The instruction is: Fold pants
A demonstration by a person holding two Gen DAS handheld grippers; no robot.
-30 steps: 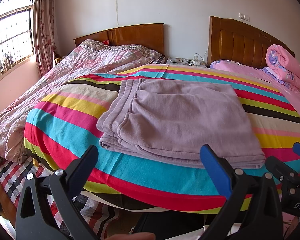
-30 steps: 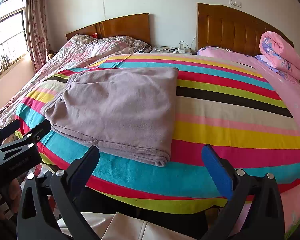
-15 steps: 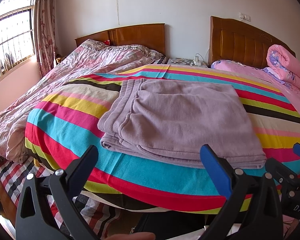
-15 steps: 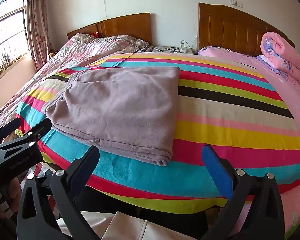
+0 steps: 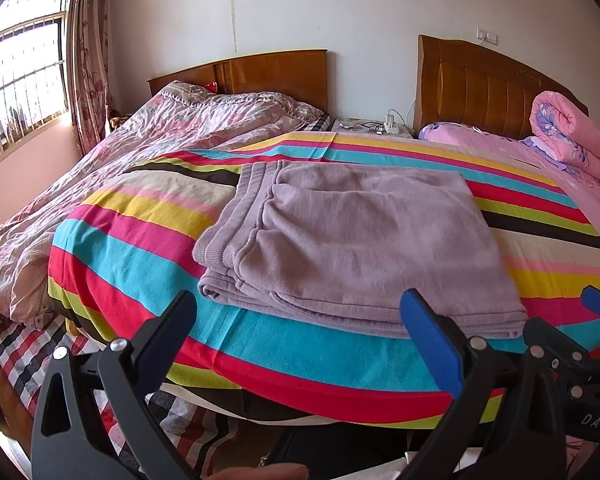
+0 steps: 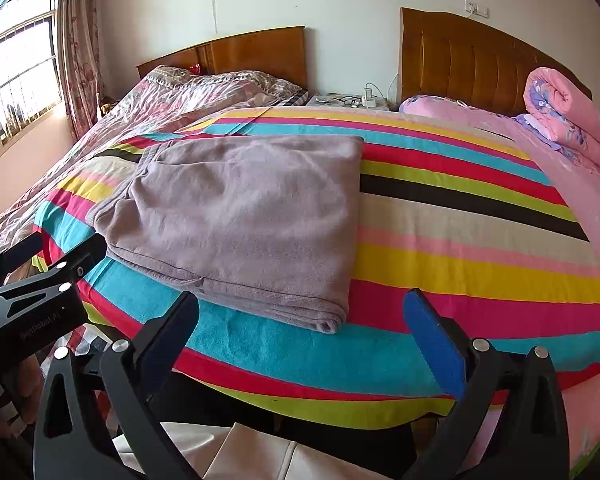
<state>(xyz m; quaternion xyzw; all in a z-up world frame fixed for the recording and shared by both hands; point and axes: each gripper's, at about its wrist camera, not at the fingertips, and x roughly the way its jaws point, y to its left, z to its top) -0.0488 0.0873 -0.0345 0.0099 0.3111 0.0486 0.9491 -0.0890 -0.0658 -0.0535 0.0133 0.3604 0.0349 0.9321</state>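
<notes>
Pants folded on bedspread, beyond both open jaws.

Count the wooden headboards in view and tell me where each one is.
2. One headboard stands against the far wall at left, behind the crumpled pink quilt. The other headboard stands at right, behind the rolled pink blanket. None else shows.

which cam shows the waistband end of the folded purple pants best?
Left wrist: the ribbed waistband of the folded purple fleece pants faces it, layers visible. Right wrist sees the pants obliquely, waistband foreshortened at the far-left edge.
</notes>
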